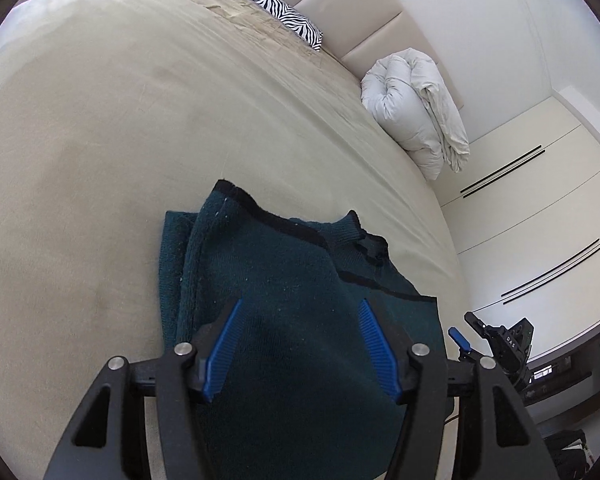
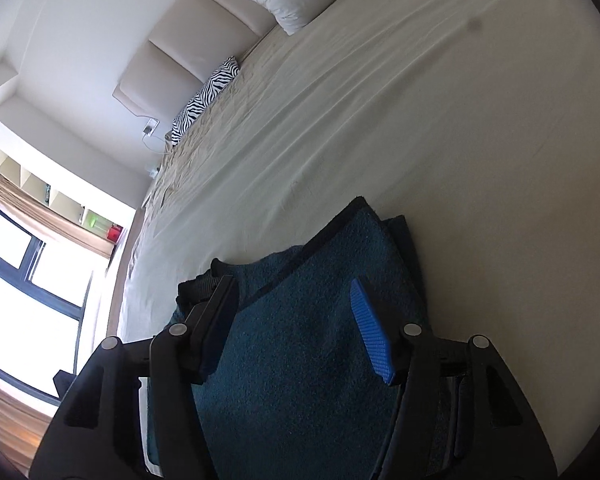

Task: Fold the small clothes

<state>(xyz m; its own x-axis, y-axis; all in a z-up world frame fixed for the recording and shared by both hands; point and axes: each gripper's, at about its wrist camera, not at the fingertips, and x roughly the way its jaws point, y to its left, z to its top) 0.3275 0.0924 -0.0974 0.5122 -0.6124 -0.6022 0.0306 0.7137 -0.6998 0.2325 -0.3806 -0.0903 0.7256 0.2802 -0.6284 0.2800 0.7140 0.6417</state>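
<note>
A dark teal knitted garment point(image 1: 284, 280) with black trim lies folded on the beige bed sheet point(image 1: 100, 140). My left gripper point(image 1: 300, 308) is open, its blue pads spread above the near part of the garment, holding nothing. My right gripper shows at the right of the left wrist view point(image 1: 466, 330), beside the garment's edge. In the right wrist view the garment point(image 2: 300, 340) fills the space between the spread fingers of my right gripper point(image 2: 292, 284), which is open and empty above it.
A zebra-print pillow point(image 1: 280, 12) and a bunched white duvet point(image 1: 416, 108) lie at the far end by the padded headboard point(image 1: 360, 12). White wardrobe doors point(image 1: 540, 220) stand to the right. A window point(image 2: 28, 272) shows in the right wrist view.
</note>
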